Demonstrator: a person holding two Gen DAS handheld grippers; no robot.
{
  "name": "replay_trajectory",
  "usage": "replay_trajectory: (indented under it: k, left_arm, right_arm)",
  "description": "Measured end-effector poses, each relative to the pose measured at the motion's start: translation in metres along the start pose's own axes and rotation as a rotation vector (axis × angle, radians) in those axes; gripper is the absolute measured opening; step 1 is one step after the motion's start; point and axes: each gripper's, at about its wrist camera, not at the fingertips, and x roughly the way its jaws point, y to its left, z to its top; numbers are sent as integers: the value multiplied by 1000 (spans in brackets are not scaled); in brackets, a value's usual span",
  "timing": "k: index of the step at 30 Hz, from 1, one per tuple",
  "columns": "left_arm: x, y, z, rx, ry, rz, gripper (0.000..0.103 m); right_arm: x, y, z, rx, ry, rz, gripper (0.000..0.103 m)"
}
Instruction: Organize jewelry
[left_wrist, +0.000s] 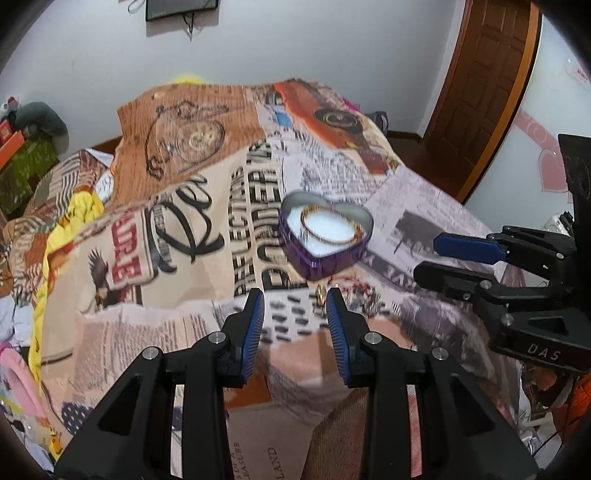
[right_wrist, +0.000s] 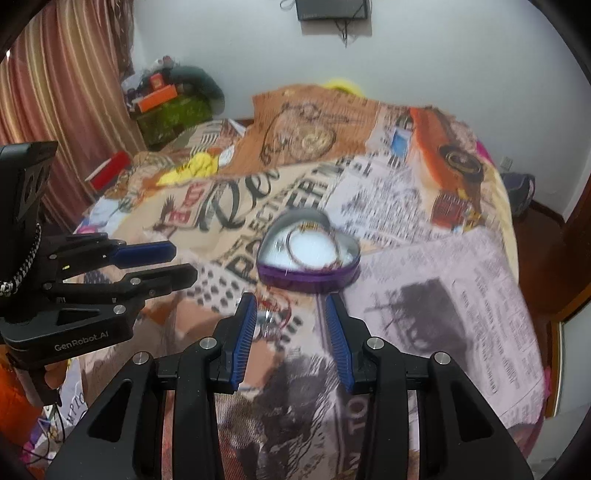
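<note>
Left wrist view shows me the purple heart-shaped tin sitting open on the bed's newspaper-print bedspread, with a thin gold bangle lying on its white lining. Nearer to me, just below the tin's point, a small blurred heap of loose jewelry rests on the cloth; I can make out gold and red bits but cannot tell single pieces apart.

My left hand-held gripper hangs above the bedspread with its blue pads spread wide and nothing between them. The heap lies just off its right fingertip rather than centred in the gap. My right hand-held gripper is likewise spread and empty; in the right wrist view a red-and-silver tangle shows between its fingers, close to the left pad, with the tin just beyond.

I judge one piece is already stowed and the step in hand is the reach for the next. That calls for choosing one gripper, centring it over a single strand, lowering until the pads touch the cloth, and closing gently. The soft bedspread may bunch into the grip, and tangled chains may drag neighbours along, so I would lift slowly before carrying over the tin's rim.
</note>
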Motion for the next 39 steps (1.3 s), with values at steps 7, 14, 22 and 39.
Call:
replay_trajectory:
  k: [7,14,22,39]
  left_arm:
    - [17,6,-16,-33,62,-12,34]
    - [25,11,-22,-55,89,-32,34]
    - [28,3,-19,-37,93,-64,36]
    - [51,-32,-13,9,116,-121,36]
  right_arm:
    - [26,2,-16,12,81,31,35]
    - [43,3,-18,13,114,68,34]
    - [45,0,-20,4,118,94,14]
    - [17,-23,-23,70,49,72,14]
